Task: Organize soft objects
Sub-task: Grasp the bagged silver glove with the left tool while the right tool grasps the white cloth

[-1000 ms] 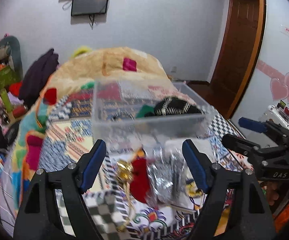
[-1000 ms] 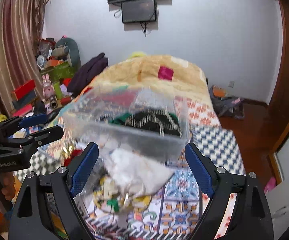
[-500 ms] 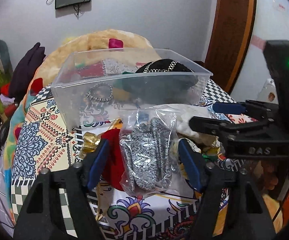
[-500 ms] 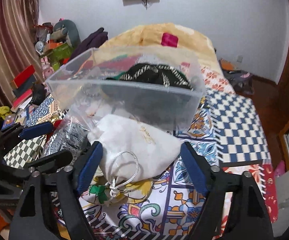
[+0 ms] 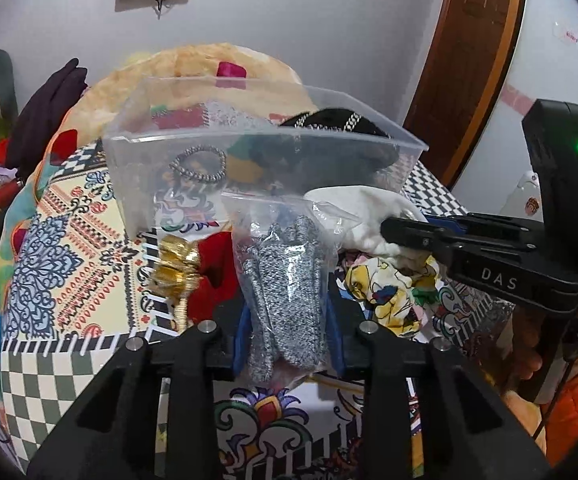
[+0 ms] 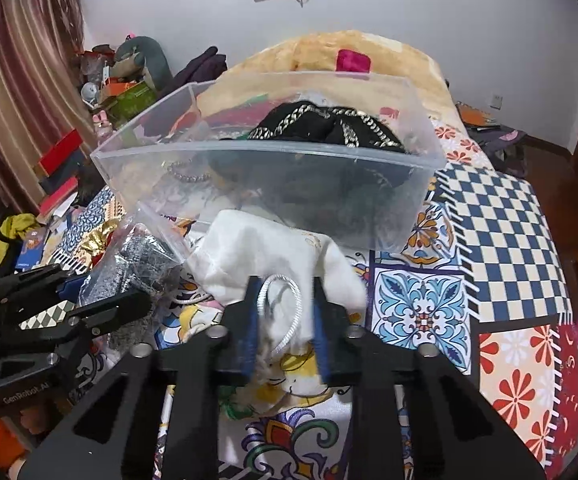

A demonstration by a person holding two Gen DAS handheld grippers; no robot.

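A clear plastic bin (image 5: 249, 176) (image 6: 273, 184) stands on the patterned bed and holds a black item with silver chains (image 6: 321, 128) and a beaded ring (image 5: 199, 166). My left gripper (image 5: 287, 332) is shut on a clear bag of grey knit fabric (image 5: 285, 280), in front of the bin. My right gripper (image 6: 285, 320) is shut on a white drawstring pouch (image 6: 273, 264) beside it; that pouch also shows in the left wrist view (image 5: 369, 216).
A red cloth (image 5: 213, 272) and a gold shiny bow (image 5: 175, 264) lie left of the grey bag. A yellow printed cloth (image 5: 385, 296) lies under the pouch. A peach blanket heap (image 6: 329, 56) rises behind the bin. Clutter lines the left wall (image 6: 121, 80).
Both grippers moved forward and down toward the bed and closed: the left onto the grey knit bag, the right onto the white pouch. The bin stayed in place.
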